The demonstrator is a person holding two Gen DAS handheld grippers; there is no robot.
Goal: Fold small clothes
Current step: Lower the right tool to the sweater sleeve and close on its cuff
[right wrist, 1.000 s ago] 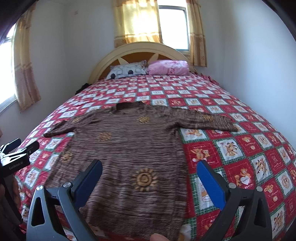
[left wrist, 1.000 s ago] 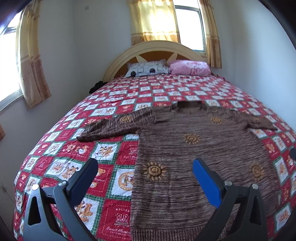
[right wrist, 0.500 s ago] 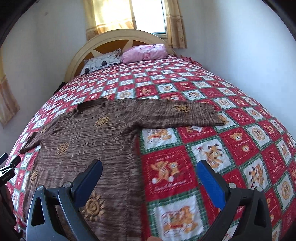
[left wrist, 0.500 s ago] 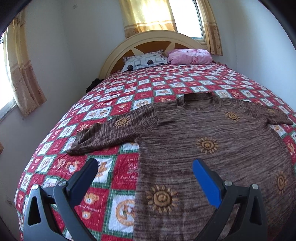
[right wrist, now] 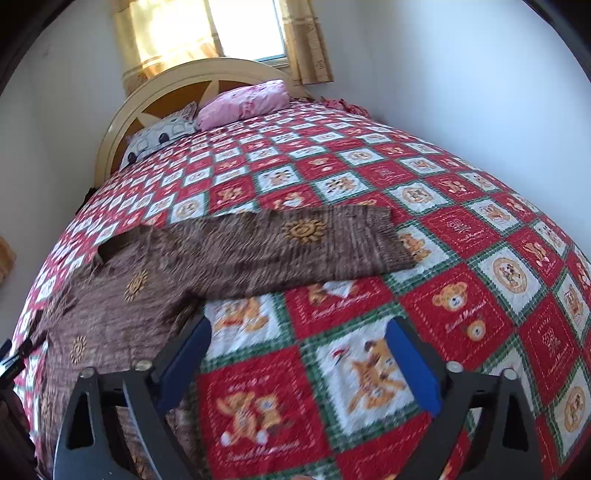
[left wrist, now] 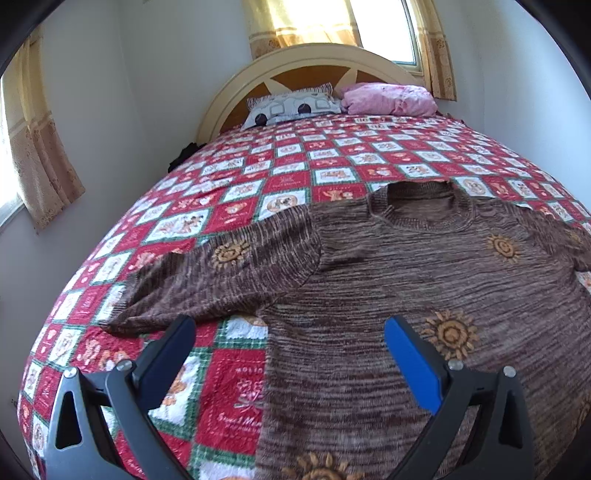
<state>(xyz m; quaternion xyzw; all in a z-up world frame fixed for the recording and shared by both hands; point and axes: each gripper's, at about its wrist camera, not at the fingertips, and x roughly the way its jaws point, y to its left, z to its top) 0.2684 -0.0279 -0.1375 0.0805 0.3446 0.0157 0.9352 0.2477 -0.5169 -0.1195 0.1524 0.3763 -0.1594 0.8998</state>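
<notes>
— Grippers, item one: what do you log for the left?

— Left gripper (left wrist: 290, 332): I read its jaws spread wide, nothing between them. It hangs over the bed, one finger above the quilt (left wrist: 236, 391), the blue-padded finger above the sweater (left wrist: 388, 280).

— And the right?

— Right gripper (right wrist: 297, 334): jaws likewise wide apart, empty. I see it above bare quilt (right wrist: 461, 302), with the near finger just beside the sweater's side edge.

— Item two, the garment?

— Sweater (right wrist: 147, 295): brown knit with orange sun motifs, lying flat and face up on the quilt, neck toward the headboard (left wrist: 306, 62). I count both sleeves spread outward: one sleeve (left wrist: 218, 273) runs to the left, the other sleeve (right wrist: 317, 243) to the right, cuff resting on the quilt.

— Other entries?

— Two pillows at the headboard: a patterned pillow (left wrist: 295, 107) and a pink pillow (left wrist: 388, 99), touching. Curtains (left wrist: 303, 26) hang at the window behind.
</notes>
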